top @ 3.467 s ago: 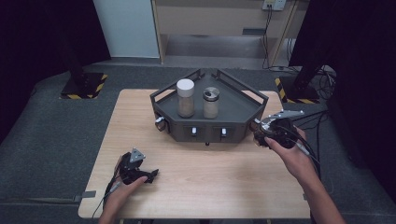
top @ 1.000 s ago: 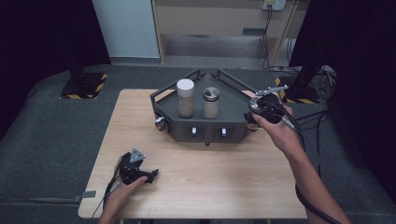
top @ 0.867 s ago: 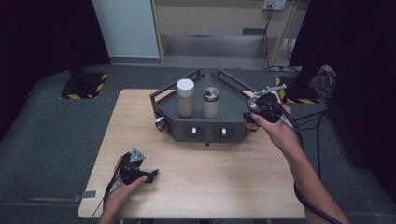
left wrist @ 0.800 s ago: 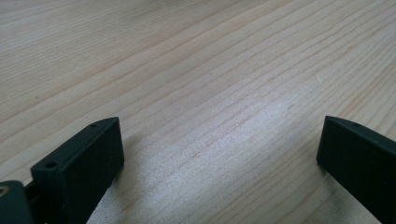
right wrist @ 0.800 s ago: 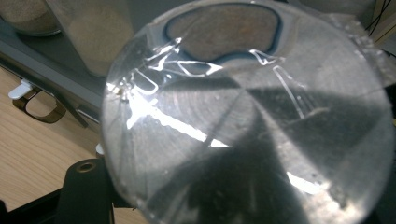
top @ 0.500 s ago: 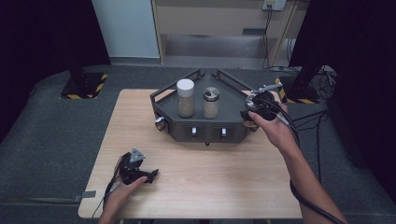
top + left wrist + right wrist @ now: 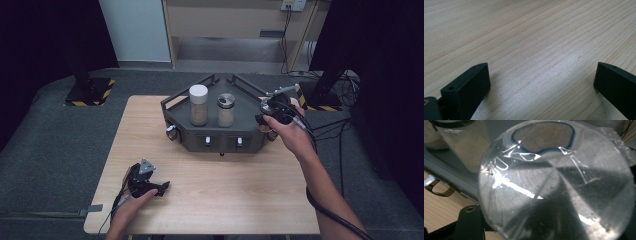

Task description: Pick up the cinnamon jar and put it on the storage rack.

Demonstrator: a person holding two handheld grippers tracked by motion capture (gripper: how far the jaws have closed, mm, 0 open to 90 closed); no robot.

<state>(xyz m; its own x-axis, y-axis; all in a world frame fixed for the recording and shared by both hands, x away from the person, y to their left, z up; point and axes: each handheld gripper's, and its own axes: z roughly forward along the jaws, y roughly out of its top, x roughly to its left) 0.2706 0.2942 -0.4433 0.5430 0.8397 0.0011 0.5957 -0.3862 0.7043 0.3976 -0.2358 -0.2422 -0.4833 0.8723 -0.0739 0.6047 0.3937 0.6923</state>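
Observation:
A dark six-sided tray [image 7: 250,136] stands at the table's far middle. On it are a jar with a white lid [image 7: 198,105] and a jar with a silver lid [image 7: 226,110], both holding tan powder. My right gripper [image 7: 270,113] hovers at the tray's right edge, shut on a clear glass jar [image 7: 554,182] whose round base faces its camera. Tan contents show through that base. One of the tray's jars [image 7: 461,142] stands just behind it. My left gripper [image 7: 161,188] rests on the wooden table [image 7: 536,37] near the front left, open, with nothing between its fingers.
The tray has raised rails, small white labels on its front wall and a brass latch [image 7: 439,191] on its side. Black cables trail from the right gripper over the table's right edge. Dark carpet surrounds the table, with a cabinet behind it.
My right gripper has moved up and to the left, from beside the tray to over its right edge, carrying the glass jar. The left gripper has stayed still.

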